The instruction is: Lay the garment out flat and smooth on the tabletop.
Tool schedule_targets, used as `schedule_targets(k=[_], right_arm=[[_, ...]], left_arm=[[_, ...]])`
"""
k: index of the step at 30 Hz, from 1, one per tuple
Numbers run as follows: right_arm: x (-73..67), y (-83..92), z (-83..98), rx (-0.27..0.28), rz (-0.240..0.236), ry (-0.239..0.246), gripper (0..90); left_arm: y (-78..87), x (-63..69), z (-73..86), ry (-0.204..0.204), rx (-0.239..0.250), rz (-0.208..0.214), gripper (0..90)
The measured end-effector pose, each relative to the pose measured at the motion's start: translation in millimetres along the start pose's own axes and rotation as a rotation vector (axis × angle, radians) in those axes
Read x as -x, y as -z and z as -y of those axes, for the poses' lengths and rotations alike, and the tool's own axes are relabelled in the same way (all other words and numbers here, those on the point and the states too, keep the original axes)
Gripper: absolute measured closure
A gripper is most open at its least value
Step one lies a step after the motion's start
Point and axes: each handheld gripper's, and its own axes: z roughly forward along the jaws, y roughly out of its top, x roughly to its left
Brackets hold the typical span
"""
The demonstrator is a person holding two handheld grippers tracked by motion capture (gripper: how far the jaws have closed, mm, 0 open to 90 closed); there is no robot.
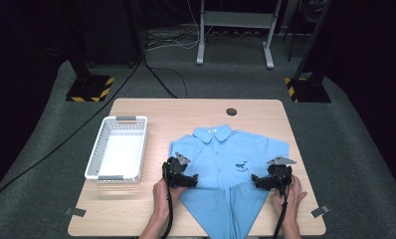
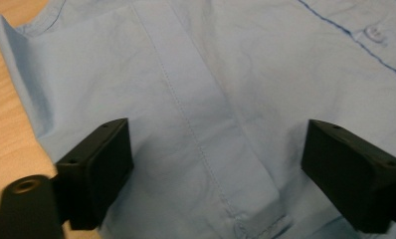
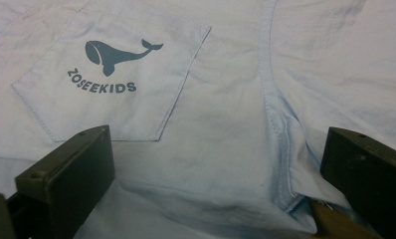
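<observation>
A light blue child's shirt (image 1: pixel 226 152) lies flat on the wooden table (image 1: pixel 136 209), collar toward the far side, with a whale print on its chest pocket (image 3: pixel 111 74). My left gripper (image 1: pixel 192 180) sits at the shirt's lower left, jaws open over a folded sleeve (image 2: pixel 206 134) and its cuff. At the shirt's lower right, my right gripper (image 1: pixel 255 180) is open just below the pocket, with a sleeve seam (image 3: pixel 278 134) between its jaws. The cloth lies under both sets of jaws and neither pinches it.
A white plastic basket (image 1: pixel 122 118) stands empty on the table's left. A dark round hole (image 1: pixel 231 112) marks the far edge. Tape strips (image 1: pixel 75 212) sit by the near corners. Beyond the table are a carpeted floor, cables and stand feet.
</observation>
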Motion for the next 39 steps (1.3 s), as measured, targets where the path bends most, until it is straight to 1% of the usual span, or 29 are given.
schedule_targets(k=[1, 2, 7, 9, 13, 15, 18, 21, 22, 23, 25, 28, 30, 31, 32, 33, 36, 39], right_arm=[[0.0, 0.0, 0.0, 0.000, 0.000, 0.000, 0.0], [0.0, 0.0, 0.0, 0.000, 0.000, 0.000, 0.0], [0.0, 0.0, 0.0, 0.000, 0.000, 0.000, 0.0], [0.1, 0.0, 0.0, 0.000, -0.001, 0.000, 0.0], [0.1, 0.0, -0.1, 0.000, -0.001, 0.000, 0.0], [0.1, 0.0, -0.1, -0.001, -0.001, -0.001, 0.0], [0.2, 0.0, -0.1, -0.002, -0.001, -0.002, 0.0], [0.2, -0.1, -0.1, -0.002, -0.001, -0.002, 0.0], [0.2, 0.0, -0.1, -0.002, -0.002, -0.002, 0.0], [0.2, -0.1, -0.1, -0.002, -0.001, -0.002, 0.0], [0.2, 0.0, -0.1, -0.002, -0.001, -0.002, 0.0], [0.2, -0.1, -0.1, -0.002, -0.001, -0.002, 0.0], [0.2, 0.0, -0.1, -0.002, -0.001, -0.002, 0.0], [0.2, 0.0, -0.1, -0.002, -0.001, -0.001, 0.0], [0.2, -0.1, -0.1, -0.001, -0.001, -0.002, 0.0], [0.2, 0.0, -0.1, -0.002, -0.001, -0.002, 0.0], [0.2, 0.0, -0.1, -0.001, -0.002, -0.002, 0.0], [0.2, 0.0, -0.1, -0.002, -0.002, -0.002, 0.0]], left_arm=[[0.0, 0.0, 0.0, 0.000, 0.000, 0.000, 18.6], [0.8, -1.6, 1.2, 0.019, 0.009, 0.006, 21.1], [4.2, -7.5, 2.2, 0.043, 0.027, -0.012, 41.9], [4.8, -8.7, 2.7, 0.047, 0.033, -0.004, 50.3], [6.0, -10.3, 5.1, 0.033, 0.053, -0.026, 63.3], [6.0, -8.9, 5.6, 0.015, 0.059, -0.047, 70.0], [6.3, -6.4, 5.4, -0.027, 0.058, -0.086, 78.1], [9.0, -5.4, 6.3, -0.048, 0.072, -0.117, 80.9], [9.0, -5.4, 6.3, -0.048, 0.072, -0.117, 81.4], [11.2, -5.5, 8.0, -0.058, 0.086, -0.139, 82.1], [13.4, -6.3, 10.0, -0.064, 0.091, -0.162, 83.6], [16.0, -10.0, 12.4, -0.057, 0.091, -0.185, 84.4], [17.2, -11.7, 13.0, -0.055, 0.090, -0.192, 84.4], [19.7, -14.7, 14.3, -0.050, 0.091, -0.207, 84.5], [19.7, -14.7, 14.3, -0.050, 0.091, -0.207, 84.6], [23.0, -17.6, 15.6, -0.045, 0.093, -0.225, 85.0], [27.9, -21.8, 18.2, -0.038, 0.098, -0.249, 85.9], [33.6, -26.0, 21.2, -0.032, 0.095, -0.287, 86.4]])
